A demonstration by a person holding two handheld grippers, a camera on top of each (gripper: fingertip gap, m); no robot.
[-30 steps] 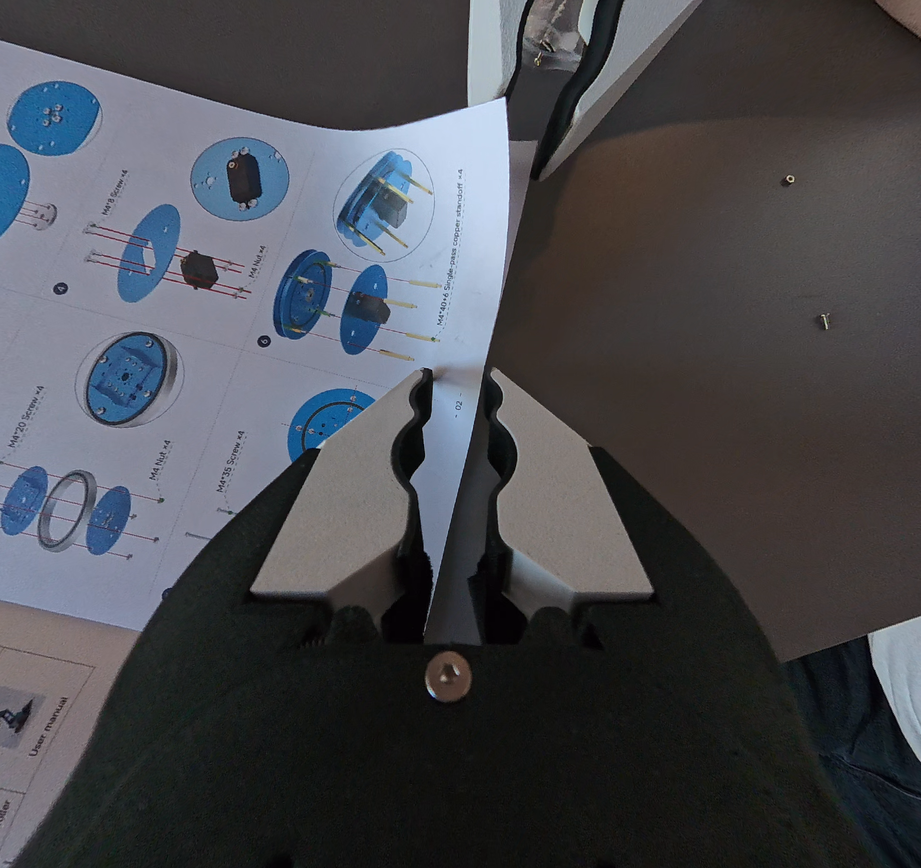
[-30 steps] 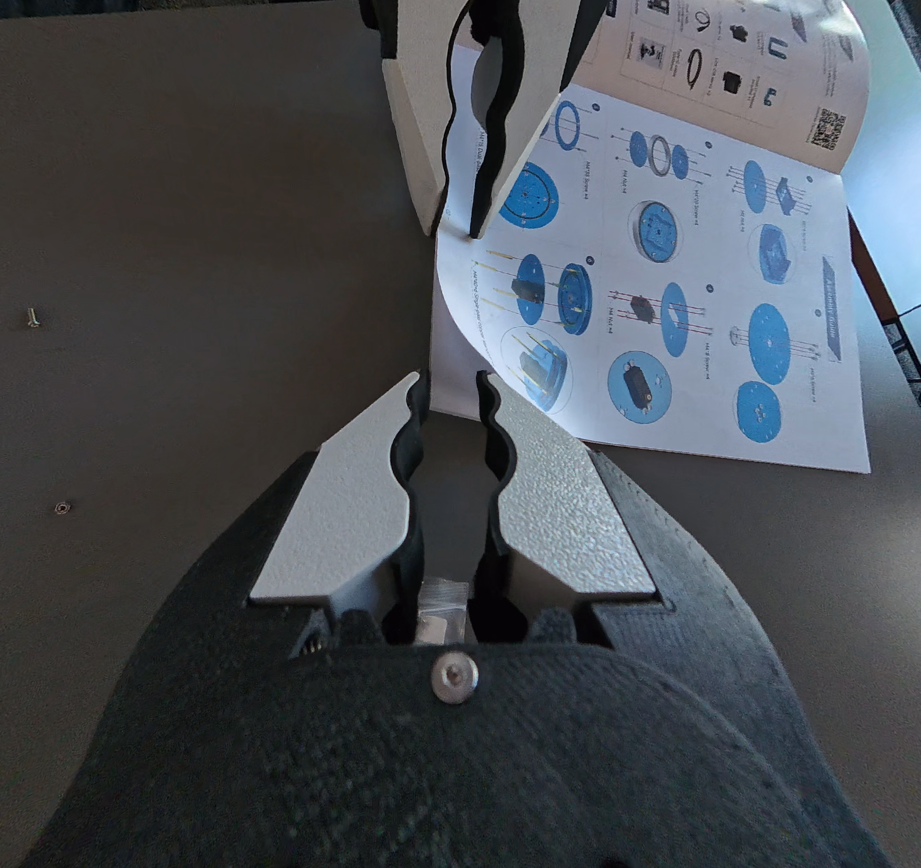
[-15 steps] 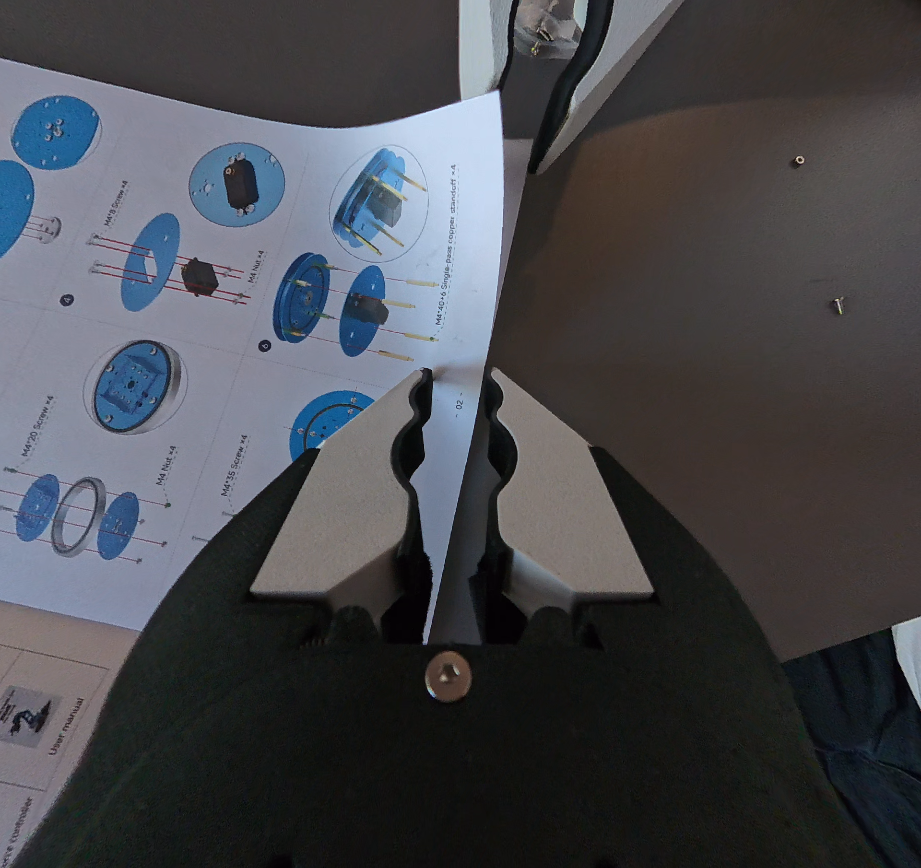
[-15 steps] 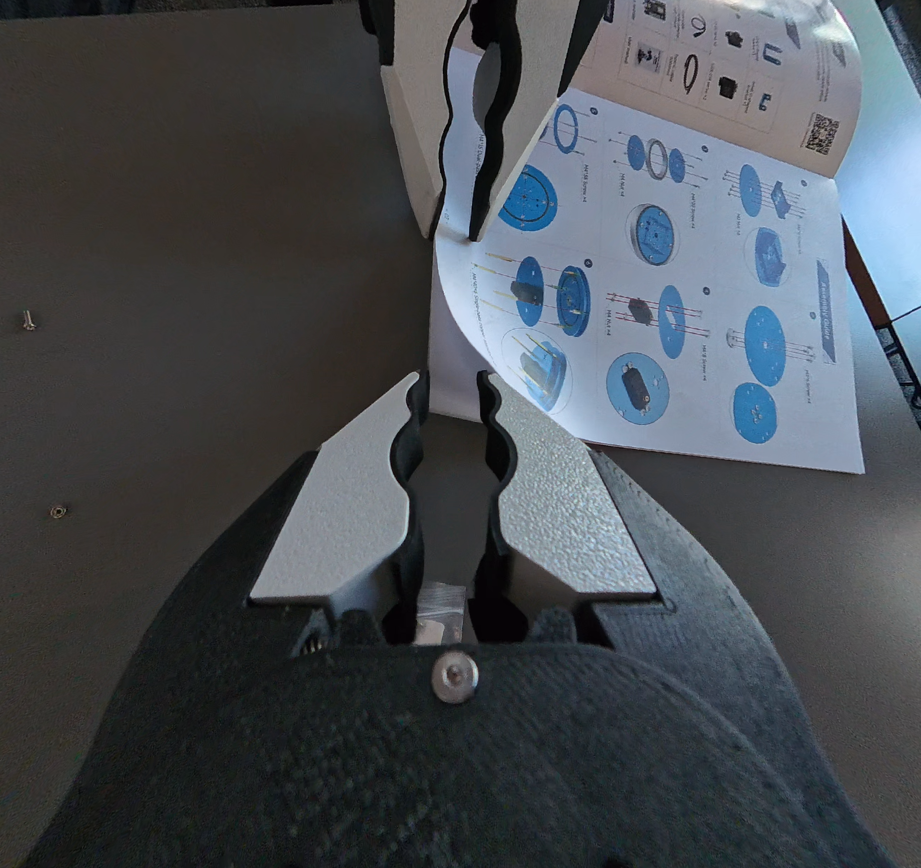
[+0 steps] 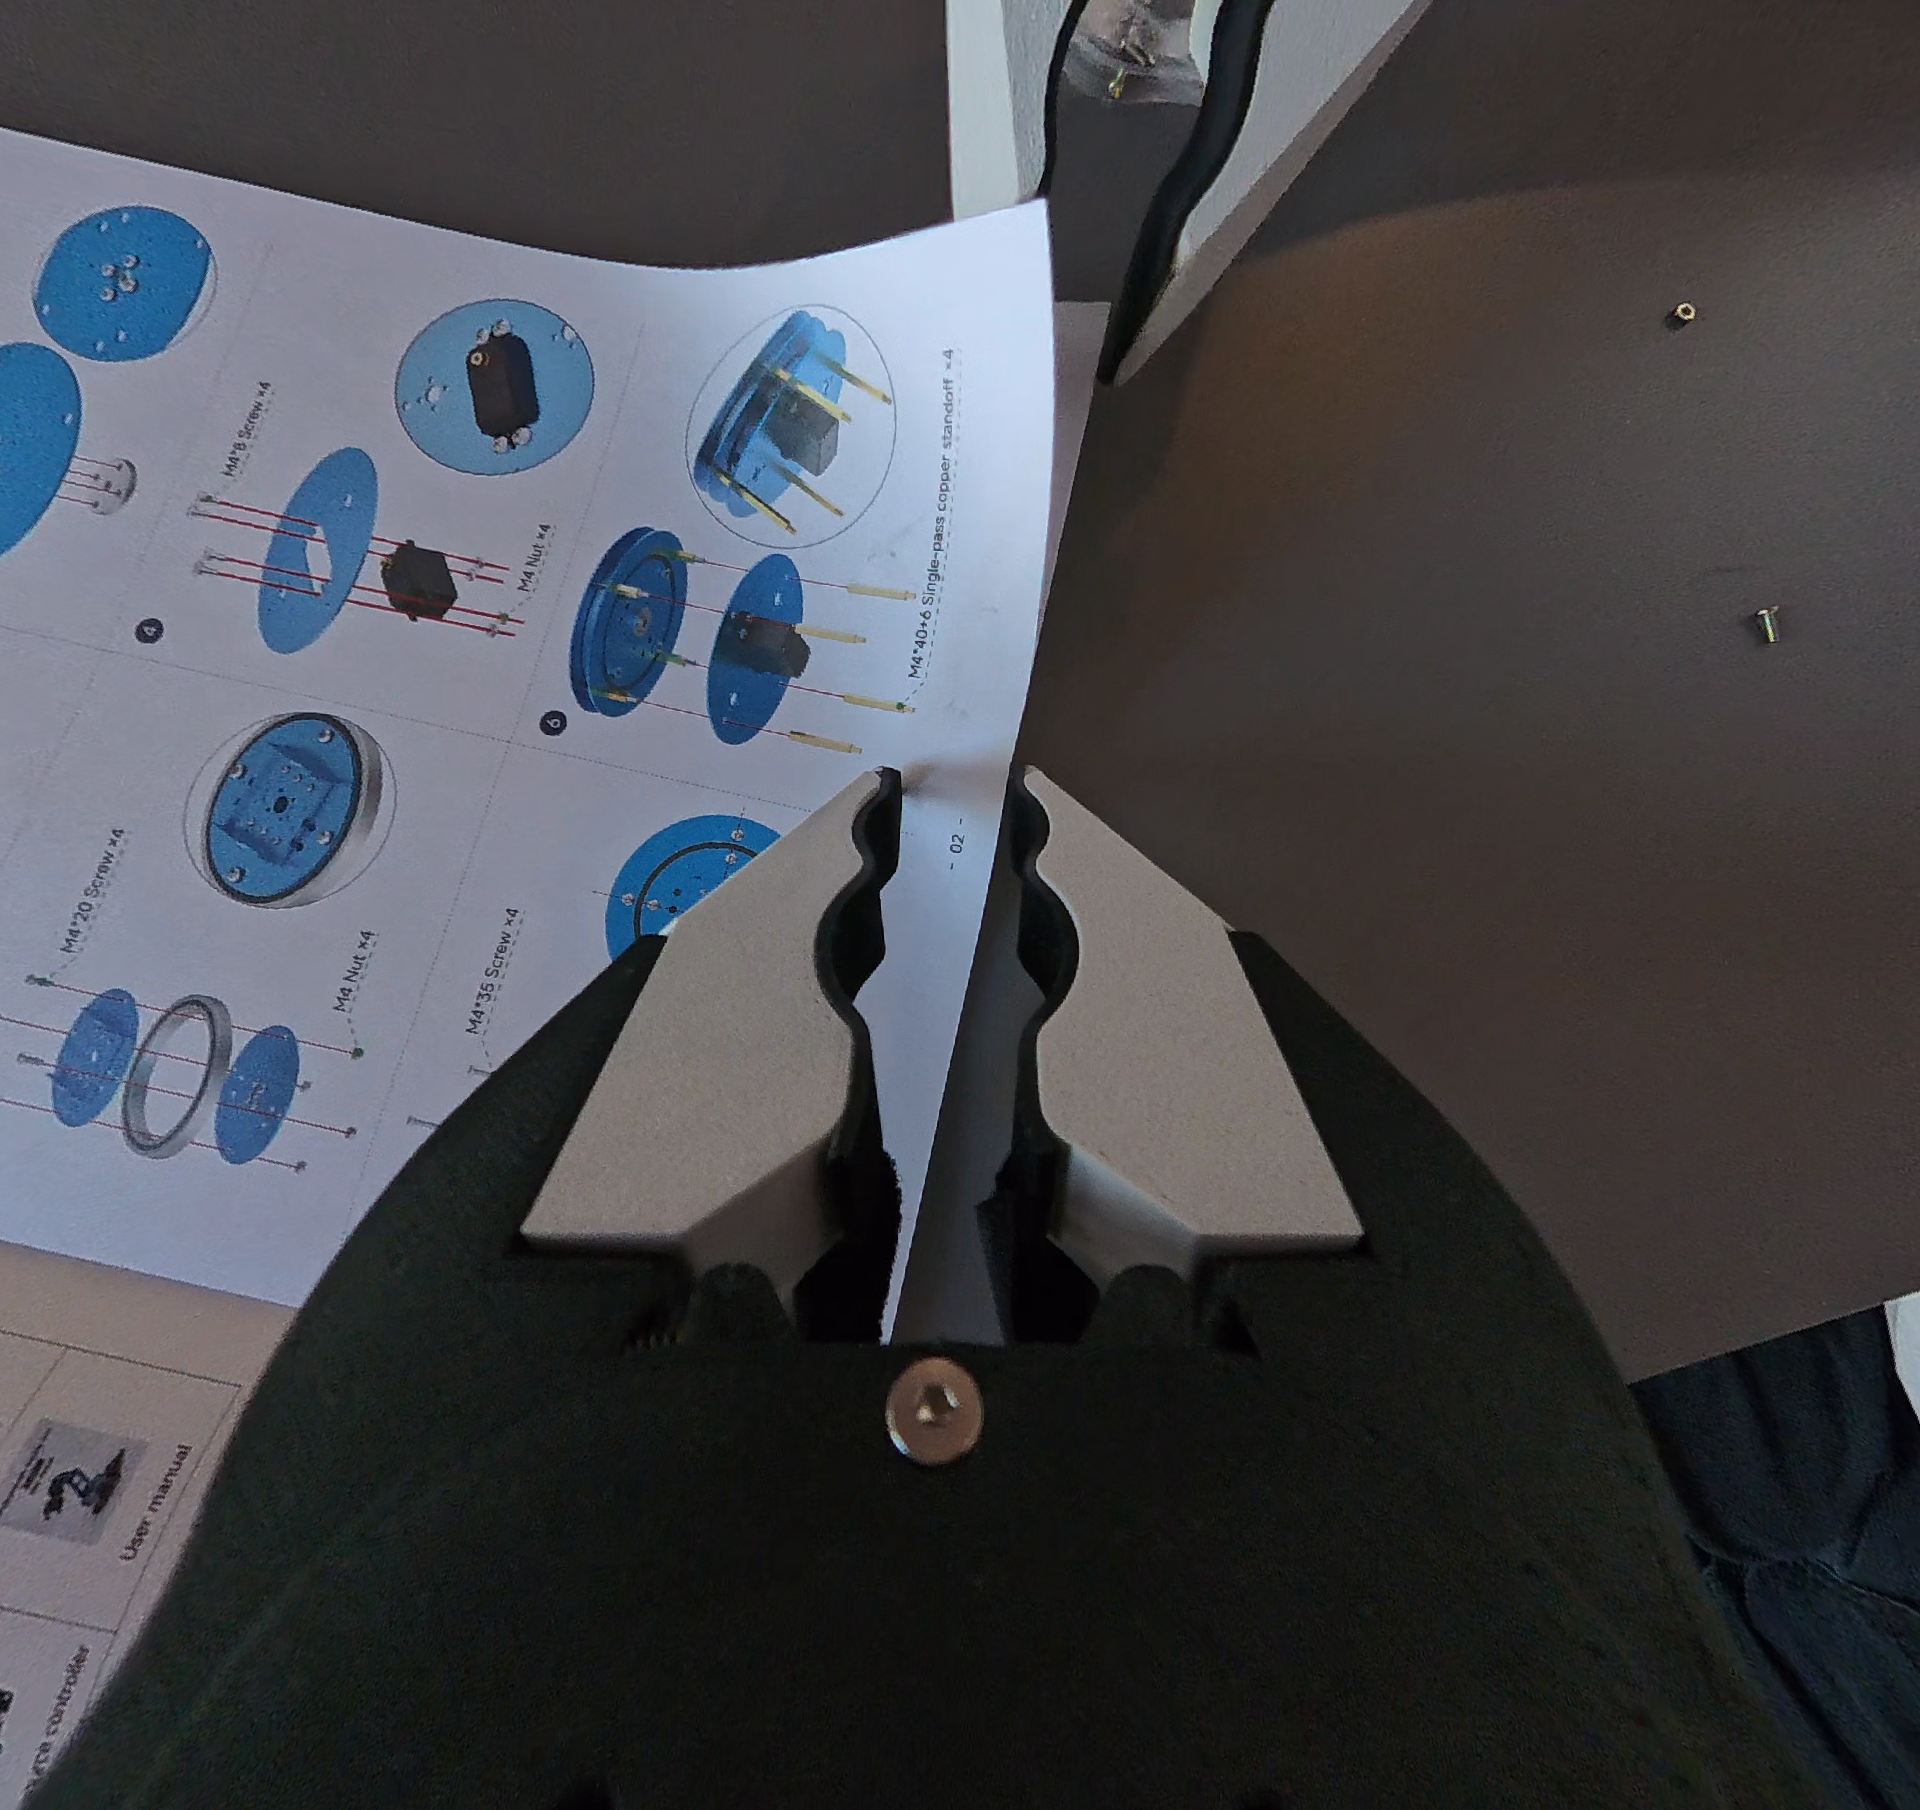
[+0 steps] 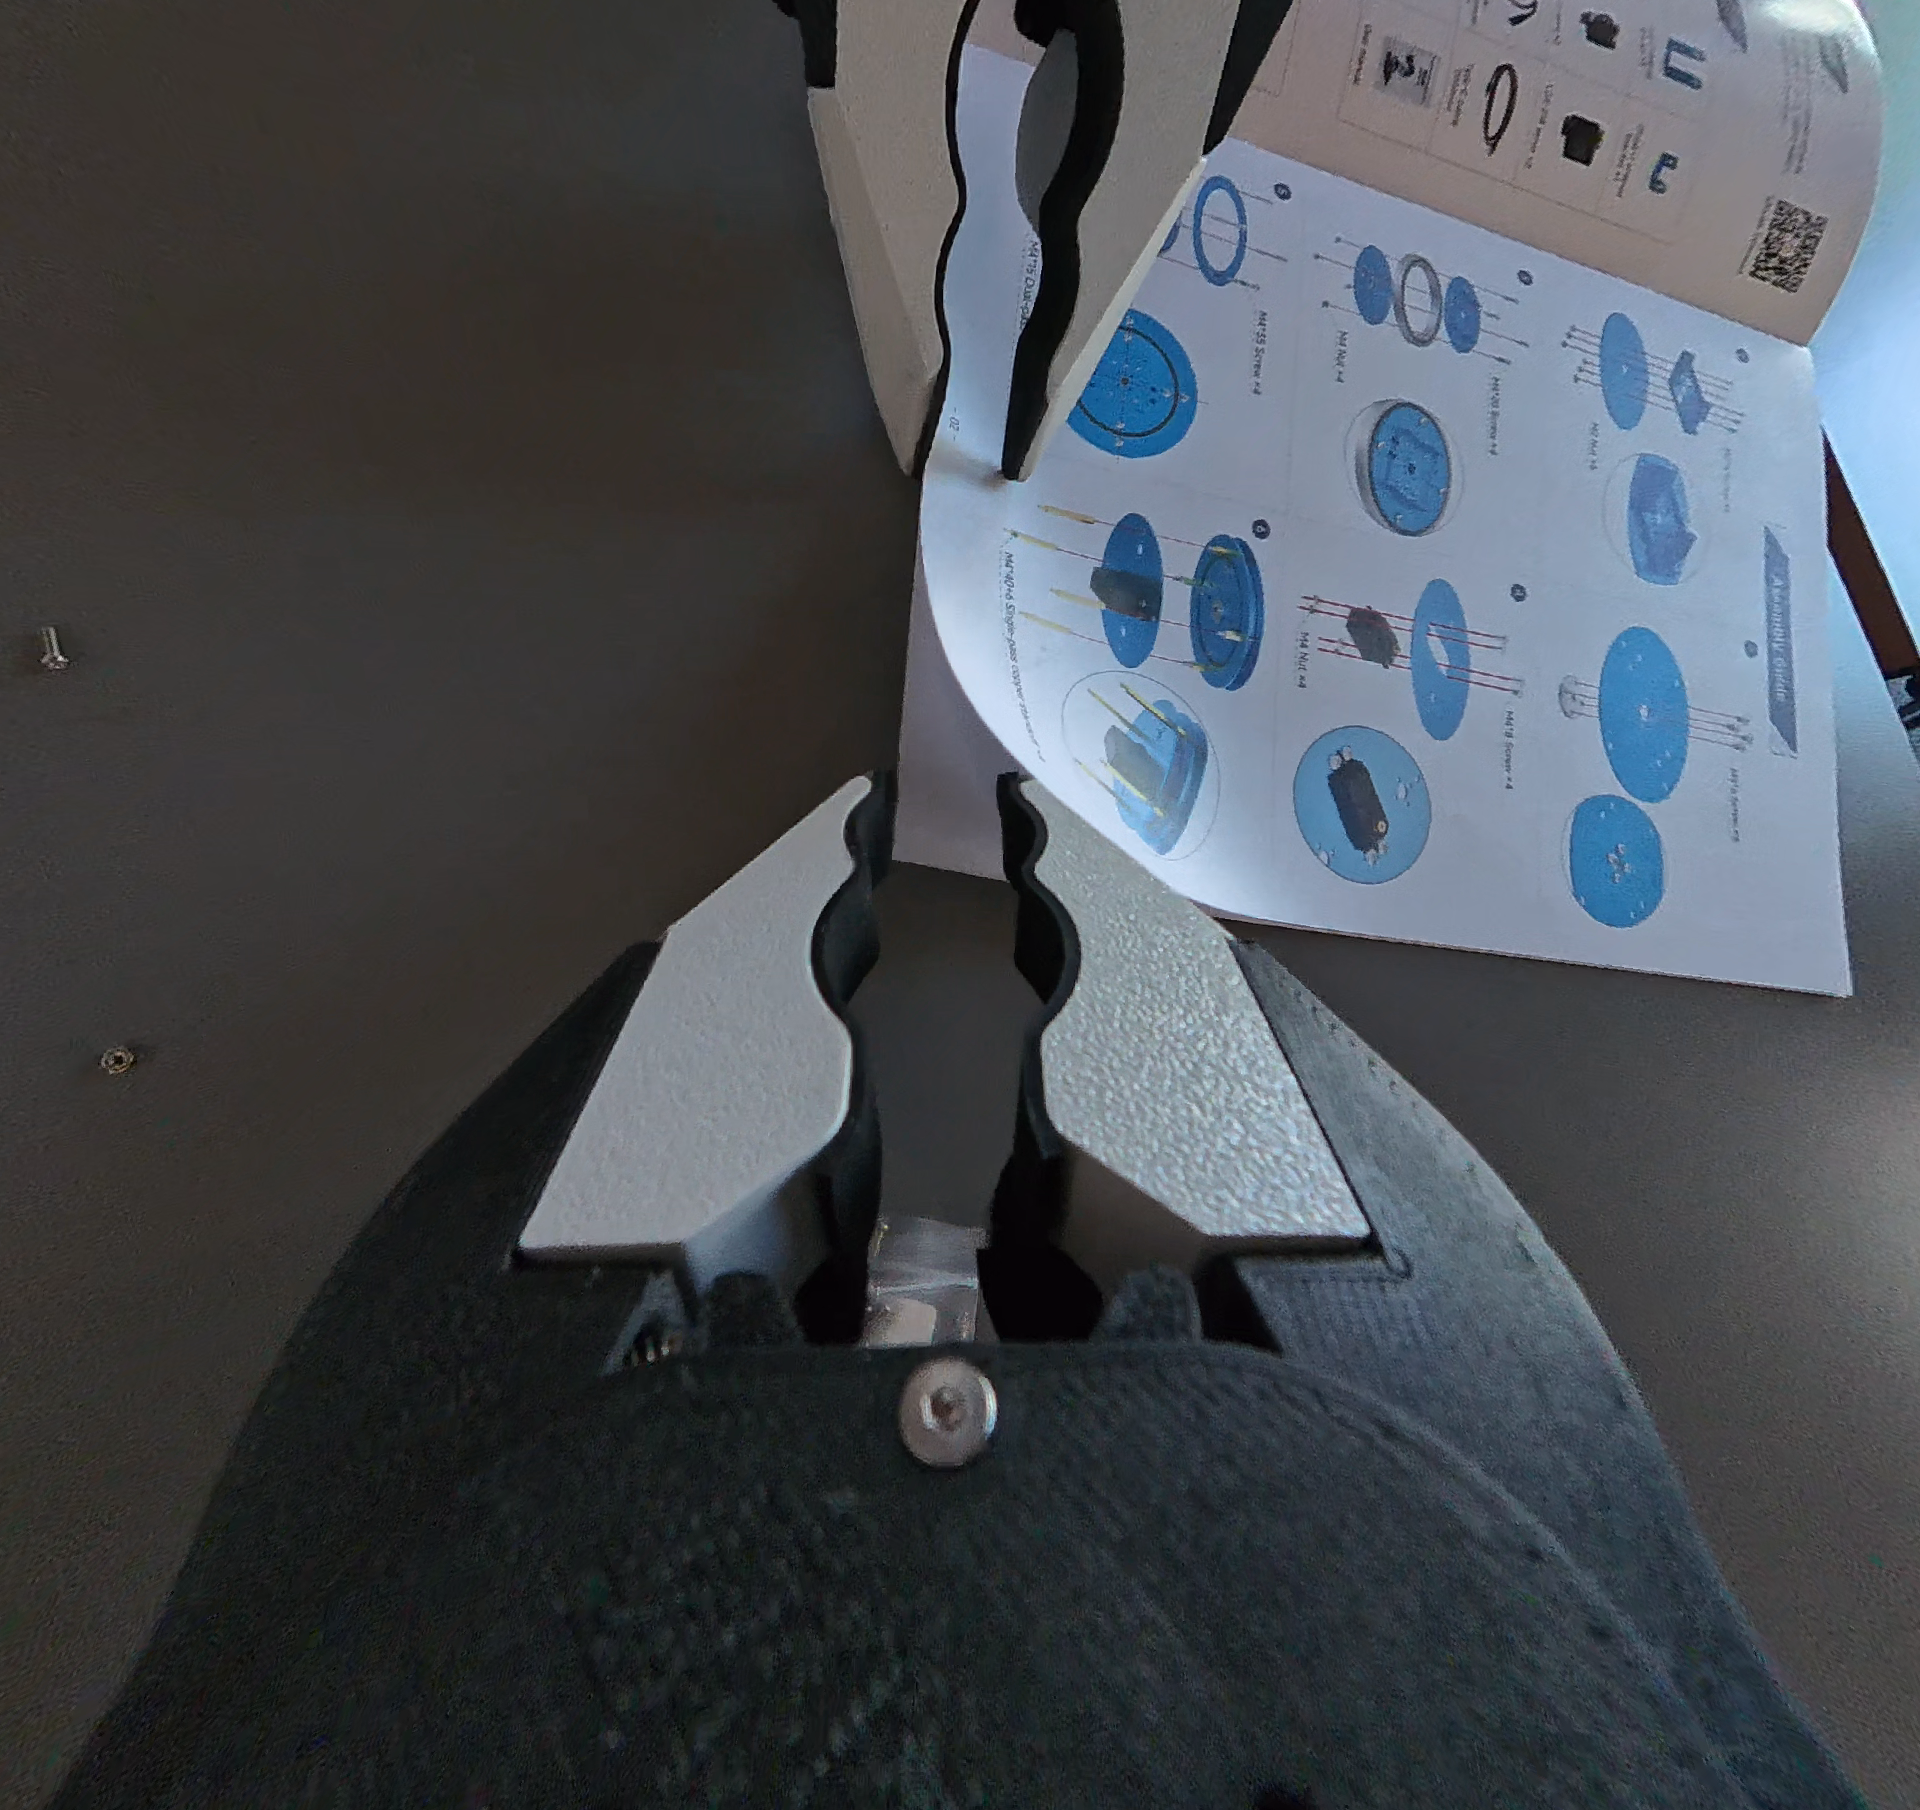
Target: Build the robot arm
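Note:
An open assembly manual with blue part drawings [image 5: 623, 513] lies on a dark table [image 5: 1455, 825]. My left gripper [image 5: 954, 784] is shut on the free edge of one page and holds it curled up off the table. The right wrist view shows this from the other side, with the left gripper [image 6: 966, 472] above the lifted page [image 6: 1455, 565]. My right gripper [image 6: 940, 789] hovers close to the near corner of the manual. A small clear bag of screws [image 6: 920, 1277] sits deep between its fingers. The bag also shows in the left wrist view [image 5: 1138, 46].
A loose screw [image 5: 1764, 626] and a small nut [image 5: 1683, 312] lie on the table beside the manual; they also show in the right wrist view as the screw [image 6: 52, 646] and the nut [image 6: 117, 1061]. Another manual page curls up at the far side [image 6: 1558, 46]. The table edge and a person's dark clothing [image 5: 1818, 1552] are near. The gap from one gripper's tips to the other's is roughly 7 cm. The small nut [image 5: 1683, 312] lies around 15 cm away from my right fingertips.
The two grippers have drawn slightly closer together. The page stays held and curled, and the bag stays between the right fingers.

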